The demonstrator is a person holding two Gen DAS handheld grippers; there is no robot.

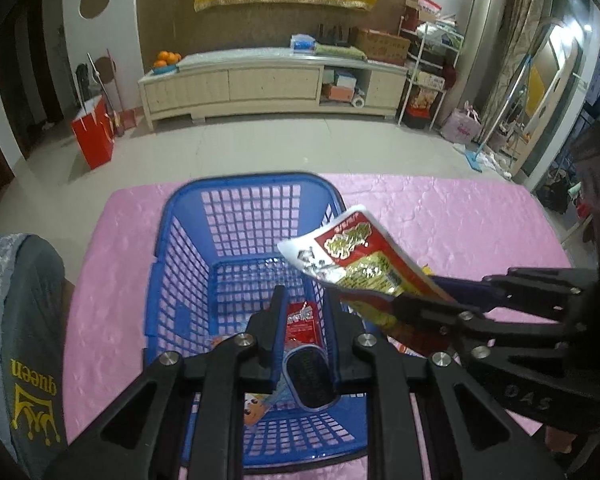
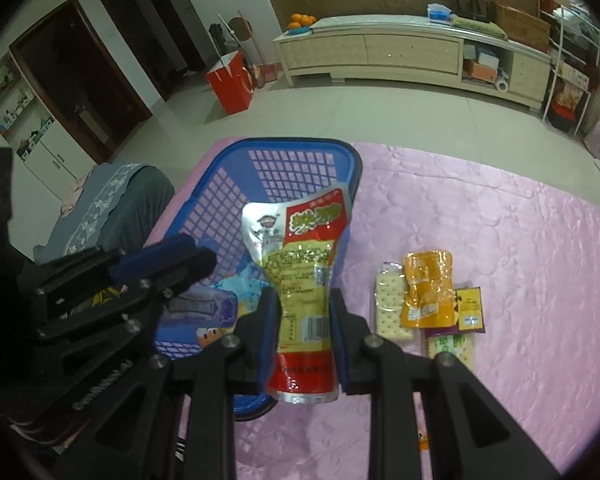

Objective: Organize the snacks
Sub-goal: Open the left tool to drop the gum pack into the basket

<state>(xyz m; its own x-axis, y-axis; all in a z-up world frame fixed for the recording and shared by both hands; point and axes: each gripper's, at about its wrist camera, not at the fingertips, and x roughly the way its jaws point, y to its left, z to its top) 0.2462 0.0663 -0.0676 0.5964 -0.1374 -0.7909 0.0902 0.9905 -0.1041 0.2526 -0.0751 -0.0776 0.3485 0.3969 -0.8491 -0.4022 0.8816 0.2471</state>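
A blue mesh basket [image 1: 236, 184] [image 2: 300, 144] stands on the pink-covered table [image 2: 500, 240]. My right gripper [image 2: 305, 300] [image 1: 396, 300] is shut on a red and silver snack pouch [image 2: 304, 264] [image 1: 340, 248], which it holds upright over the basket's right rim. My left gripper [image 1: 303, 300] [image 2: 204, 260] hovers over the basket with its jaws close together and nothing pinched between them. Below it in the basket lie a red packet [image 1: 300, 320] and a dark purple packet with a cartoon [image 1: 310, 380] [image 2: 196, 308].
To the right of the basket lie a cracker pack [image 2: 388, 304], an orange packet [image 2: 428, 288], a small dark packet [image 2: 470, 308] and a green cracker pack [image 2: 450, 346]. A grey cushioned chair [image 1: 28, 340] stands at the table's left edge.
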